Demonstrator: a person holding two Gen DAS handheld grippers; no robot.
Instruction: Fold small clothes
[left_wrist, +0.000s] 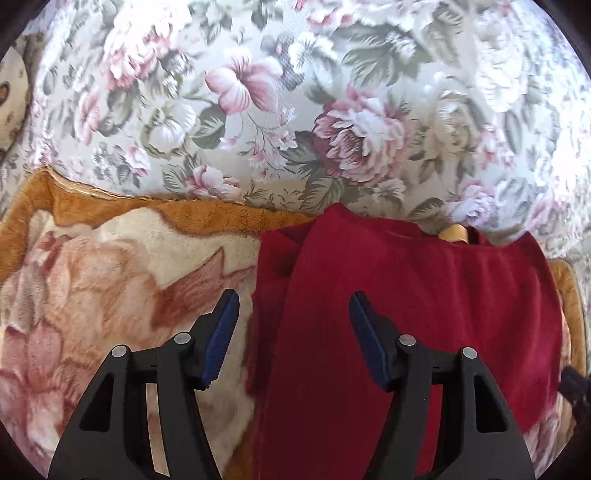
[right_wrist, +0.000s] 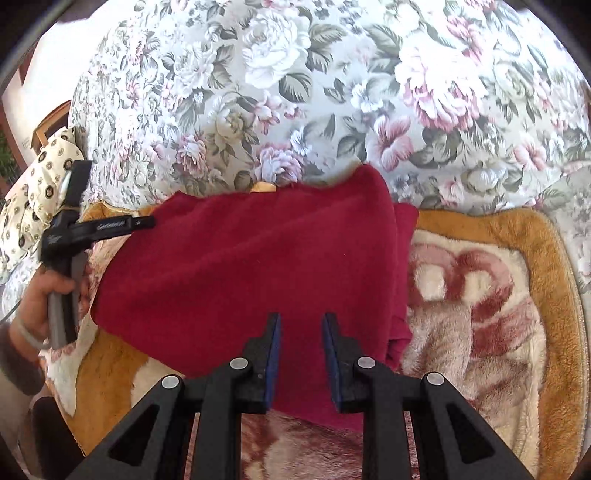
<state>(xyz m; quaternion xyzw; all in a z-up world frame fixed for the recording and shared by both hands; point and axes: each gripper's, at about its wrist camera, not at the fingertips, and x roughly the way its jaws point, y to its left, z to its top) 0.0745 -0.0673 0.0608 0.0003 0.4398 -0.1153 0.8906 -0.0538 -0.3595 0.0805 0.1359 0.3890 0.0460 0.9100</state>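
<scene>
Red cloth lies partly folded on a plush blanket, far edge touching the floral cover behind. Right gripper hovers over its near edge, jaws parted narrowly, nothing pinched. Left gripper stands wide open above the cloth's left edge, empty. A hand holds its grip.

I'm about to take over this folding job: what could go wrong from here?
1. The red garment lies on a plush blanket; a low pinch by the right tool may grab pile too.
2. The top layer sits askew over the strip beneath, so the next fold may come out crooked.
</scene>
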